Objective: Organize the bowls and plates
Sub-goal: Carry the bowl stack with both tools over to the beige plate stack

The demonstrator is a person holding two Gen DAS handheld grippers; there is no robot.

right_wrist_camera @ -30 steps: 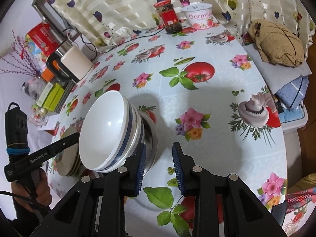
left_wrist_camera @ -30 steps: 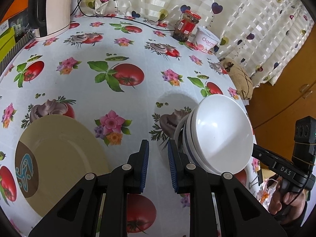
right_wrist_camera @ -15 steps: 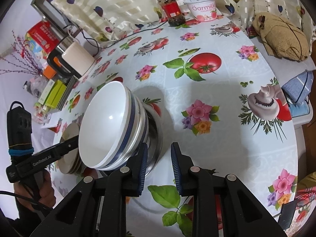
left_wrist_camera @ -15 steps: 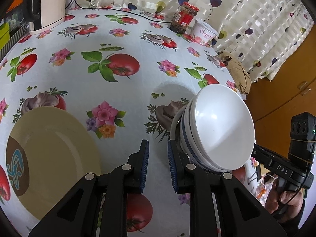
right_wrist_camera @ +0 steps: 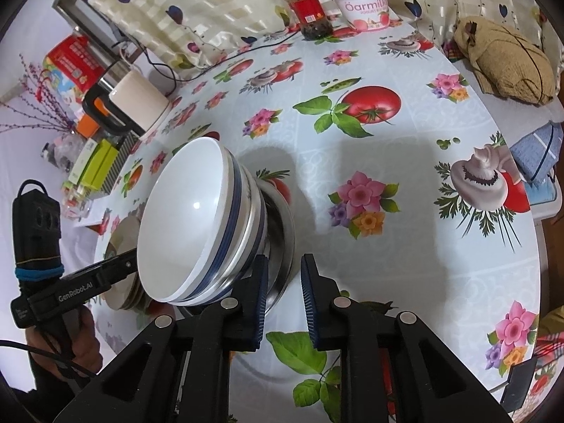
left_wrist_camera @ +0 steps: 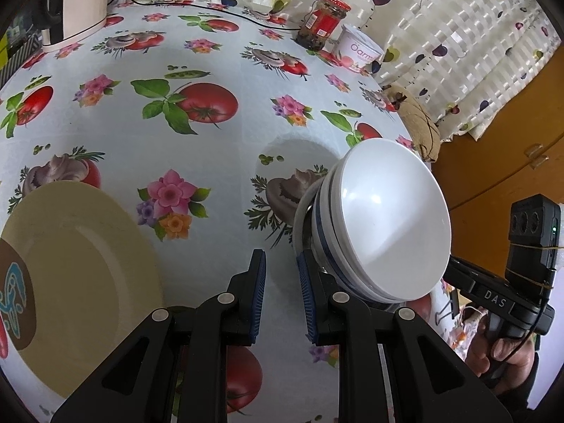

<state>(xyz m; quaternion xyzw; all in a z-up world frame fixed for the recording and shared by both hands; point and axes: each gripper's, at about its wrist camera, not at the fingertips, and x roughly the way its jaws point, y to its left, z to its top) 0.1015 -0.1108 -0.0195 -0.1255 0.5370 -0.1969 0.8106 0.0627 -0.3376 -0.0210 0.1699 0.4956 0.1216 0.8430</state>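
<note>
A stack of white bowls with blue bands [left_wrist_camera: 384, 225] sits in a steel dish on the flowered tablecloth, also in the right wrist view [right_wrist_camera: 197, 222]. My left gripper [left_wrist_camera: 281, 296] is open and empty just left of the stack. My right gripper [right_wrist_camera: 284, 296] is open and empty at the stack's right side, by the steel dish [right_wrist_camera: 282, 246]. A cream plate with a brown patch [left_wrist_camera: 70, 275] lies left of the left gripper; a pile of plates [right_wrist_camera: 123, 278] shows behind the bowls in the right wrist view.
A red-lidded jar [right_wrist_camera: 310, 10] and a yogurt tub [right_wrist_camera: 366, 7] stand at the far edge by the curtain. A white kettle [right_wrist_camera: 137, 102] and boxes [right_wrist_camera: 95, 165] are at the left. A brown cloth bundle [right_wrist_camera: 507, 60] lies at the right.
Both grippers have moved closer to the table and the bowl stack. The jaws stay at the same narrow opening. The bowls and plate have not moved.
</note>
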